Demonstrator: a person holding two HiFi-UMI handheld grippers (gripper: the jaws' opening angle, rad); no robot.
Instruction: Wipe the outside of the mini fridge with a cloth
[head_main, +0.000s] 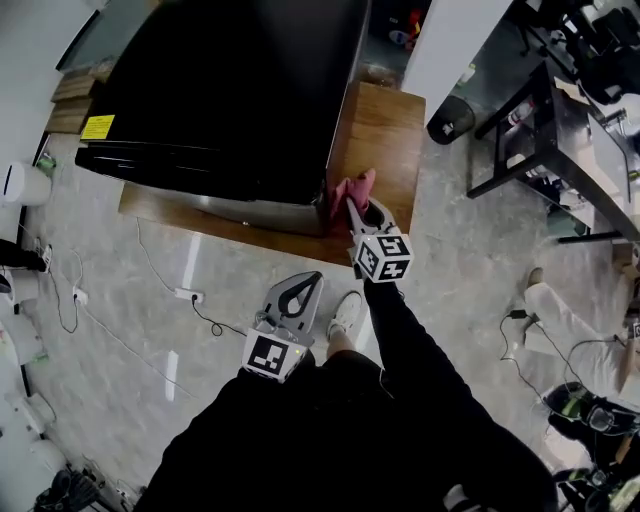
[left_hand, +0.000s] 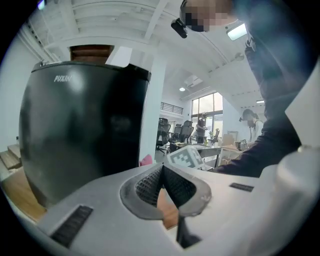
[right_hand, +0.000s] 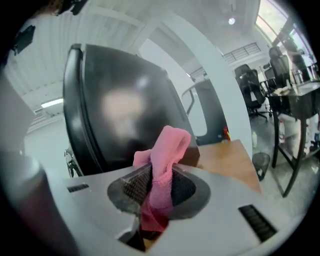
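A low wooden platform (head_main: 385, 130) sits on the pale, marble-patterned floor (head_main: 460, 260). The black mini fridge (head_main: 230, 90) stands on its left part, leaving bare wood at the right. A white power strip (head_main: 188, 294) lies on the floor near the platform (cords trail from it). A dark bin (head_main: 451, 118) stands just right of the platform.

Glossy black all over the boxy mini fridge (head_main: 220, 90), bar a small yellow label (head_main: 98, 127). Warm brown grain on the wooden surface (head_main: 385, 130). Soft pink on the fluffy cloth (head_main: 355, 188). Black-and-white square markers on the pale grey left hand-held gripper (head_main: 303, 285) and right hand-held gripper (head_main: 351, 210).
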